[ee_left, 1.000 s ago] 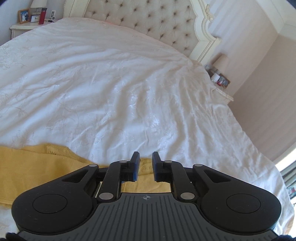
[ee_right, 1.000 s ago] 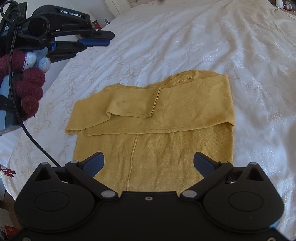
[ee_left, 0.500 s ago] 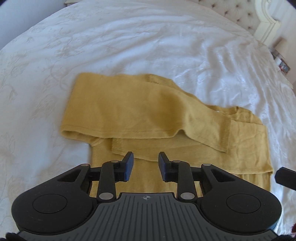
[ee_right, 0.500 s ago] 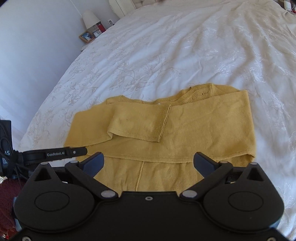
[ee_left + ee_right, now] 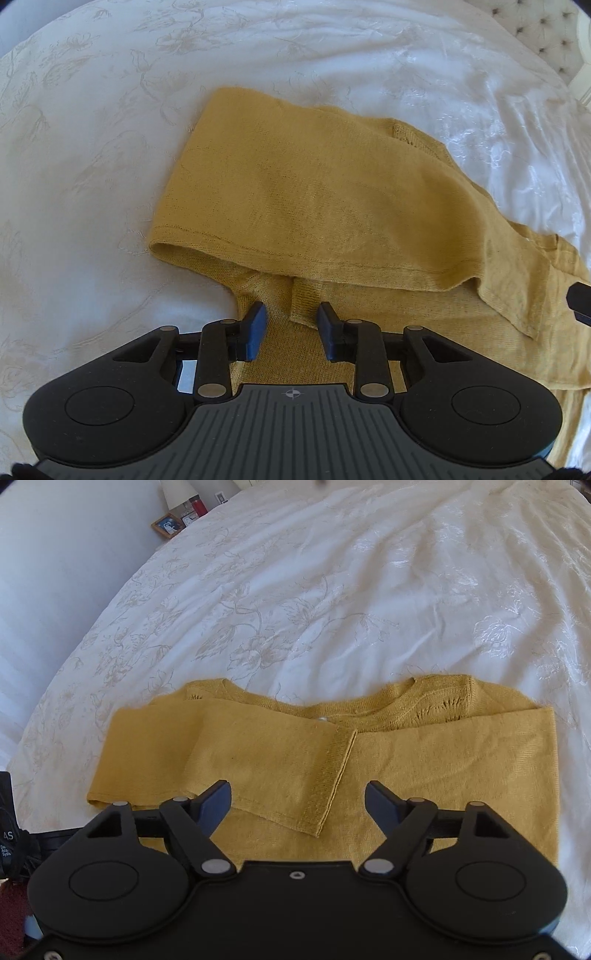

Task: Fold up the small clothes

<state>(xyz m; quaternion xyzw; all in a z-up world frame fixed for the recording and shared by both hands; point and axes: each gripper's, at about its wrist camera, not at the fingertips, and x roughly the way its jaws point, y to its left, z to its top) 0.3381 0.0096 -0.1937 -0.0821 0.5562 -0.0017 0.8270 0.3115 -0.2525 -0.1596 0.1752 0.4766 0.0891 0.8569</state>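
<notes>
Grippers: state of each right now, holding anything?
Left gripper: partly open over the yellow sweater, gripping nothing.
Right gripper: open, jaws closing, above the sweater, nothing held.

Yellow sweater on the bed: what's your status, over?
Left claw part open, holding nothing. Right claw closing, nothing between its jaws. Yellow sweater flat on white bedspread, both sleeves folded across. Nothing in the way.
</notes>
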